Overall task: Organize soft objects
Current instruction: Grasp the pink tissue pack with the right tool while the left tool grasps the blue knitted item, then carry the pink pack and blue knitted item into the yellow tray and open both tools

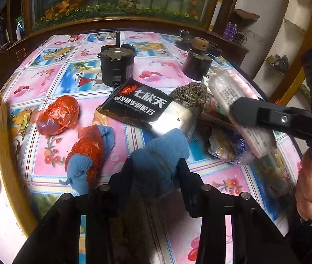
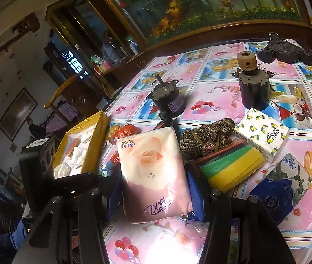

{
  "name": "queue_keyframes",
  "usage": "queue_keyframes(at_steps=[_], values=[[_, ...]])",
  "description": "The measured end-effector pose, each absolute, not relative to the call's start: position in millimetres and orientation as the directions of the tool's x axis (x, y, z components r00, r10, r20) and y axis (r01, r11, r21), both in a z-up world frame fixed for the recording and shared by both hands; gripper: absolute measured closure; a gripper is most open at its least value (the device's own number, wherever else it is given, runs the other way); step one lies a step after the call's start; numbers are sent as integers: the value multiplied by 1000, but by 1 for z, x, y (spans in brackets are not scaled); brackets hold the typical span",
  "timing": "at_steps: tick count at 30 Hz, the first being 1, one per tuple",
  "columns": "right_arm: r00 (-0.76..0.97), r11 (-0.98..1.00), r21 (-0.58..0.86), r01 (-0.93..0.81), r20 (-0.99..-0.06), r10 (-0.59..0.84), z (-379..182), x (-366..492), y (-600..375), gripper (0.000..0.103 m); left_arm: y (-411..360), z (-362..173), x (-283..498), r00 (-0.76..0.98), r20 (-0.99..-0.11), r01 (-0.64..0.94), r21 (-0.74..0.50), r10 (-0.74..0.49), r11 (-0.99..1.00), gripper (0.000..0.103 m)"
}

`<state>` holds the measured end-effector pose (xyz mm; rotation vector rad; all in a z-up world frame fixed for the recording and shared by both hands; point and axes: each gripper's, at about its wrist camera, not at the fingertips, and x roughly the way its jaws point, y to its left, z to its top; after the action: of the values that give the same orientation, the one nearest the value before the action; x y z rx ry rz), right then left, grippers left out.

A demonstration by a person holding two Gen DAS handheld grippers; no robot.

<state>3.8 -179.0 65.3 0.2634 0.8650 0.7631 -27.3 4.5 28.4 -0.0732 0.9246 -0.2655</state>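
Observation:
In the left wrist view my left gripper [image 1: 156,168] is shut on a rolled blue cloth [image 1: 159,151], its pads pressing both sides just above the patterned tablecloth [image 1: 52,70]. A second blue cloth half wrapped in red plastic [image 1: 87,154] lies to its left, with a red plastic bundle [image 1: 59,115] behind that. My right gripper [image 2: 154,189] is shut on a pink tissue pack [image 2: 153,171] with a rose print, held above the table. That tissue pack [image 1: 239,110] also shows at the right of the left wrist view.
A yellow box [image 2: 103,127] holding white cloths stands at the table's left edge. A black sachet [image 1: 138,103], a knitted brown pouch [image 2: 204,136], coloured foam sheets [image 2: 232,165], a lemon-print tissue pack [image 2: 261,132] and a blue tissue pack [image 2: 283,187] lie mid-table. Two motors [image 1: 116,66] [image 1: 197,66] stand behind.

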Motion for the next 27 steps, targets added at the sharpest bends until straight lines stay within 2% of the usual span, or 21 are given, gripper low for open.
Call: queue_keyframes(at_steps=[10, 27], values=[[405, 720, 479, -502, -606, 685, 61, 3, -171, 45, 18, 48, -62, 605, -736, 202, -226, -303, 953, 64], [371, 673, 476, -565, -582, 723, 64, -11, -138, 45, 89, 90, -106, 718, -650, 93, -266, -250, 959, 64]])
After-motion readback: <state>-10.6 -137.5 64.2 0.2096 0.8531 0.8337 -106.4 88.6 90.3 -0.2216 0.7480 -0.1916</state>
